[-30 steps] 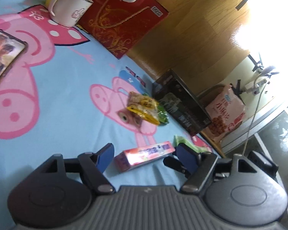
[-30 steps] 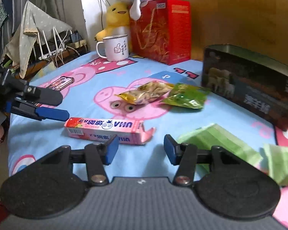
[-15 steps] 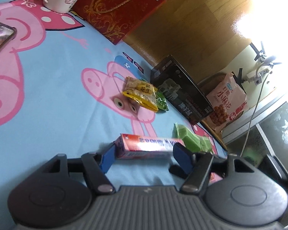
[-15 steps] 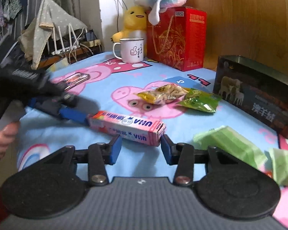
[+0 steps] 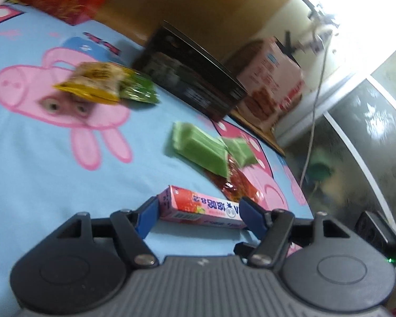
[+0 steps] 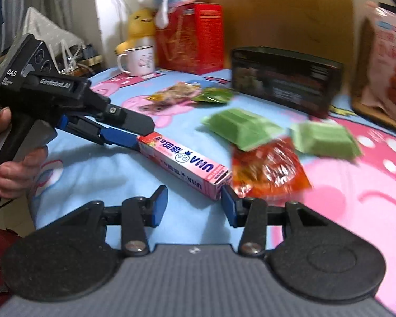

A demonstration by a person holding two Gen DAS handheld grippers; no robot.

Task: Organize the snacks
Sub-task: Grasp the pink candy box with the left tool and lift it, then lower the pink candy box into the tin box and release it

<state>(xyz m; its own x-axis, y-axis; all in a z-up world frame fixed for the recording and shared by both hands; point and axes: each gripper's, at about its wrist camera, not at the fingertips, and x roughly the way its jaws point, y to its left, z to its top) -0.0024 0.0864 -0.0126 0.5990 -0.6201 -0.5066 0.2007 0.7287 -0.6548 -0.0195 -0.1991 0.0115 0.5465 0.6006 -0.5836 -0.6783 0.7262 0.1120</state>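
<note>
A pink candy box (image 5: pixel 198 208) lies crosswise at the tips of my left gripper (image 5: pixel 200 204), one end by each blue pad. The jaws are opening, with the box between them. In the right wrist view the left gripper (image 6: pixel 142 134) touches the far end of the pink candy box (image 6: pixel 182 161). The near end sits against the right pad of my right gripper (image 6: pixel 193 195), which stands open. A red packet (image 6: pixel 269 169) lies beside that end, under a green packet (image 6: pixel 240 126). Further back are a yellow packet (image 6: pixel 174 92) and a green foil packet (image 6: pixel 213 96).
A black open box (image 6: pixel 285 79) stands at the back right, beside a pink snack bag (image 6: pixel 388 60). A second green packet (image 6: pixel 324 140) lies right of the first. A mug (image 6: pixel 138 60), a red gift box (image 6: pixel 192 37) and plush toys stand far back. A hand (image 6: pixel 15 166) holds the left gripper.
Both grippers have swept to the right over the blue cloth. The pink box has gone with them, from beside the pig drawing to the red and green packets.
</note>
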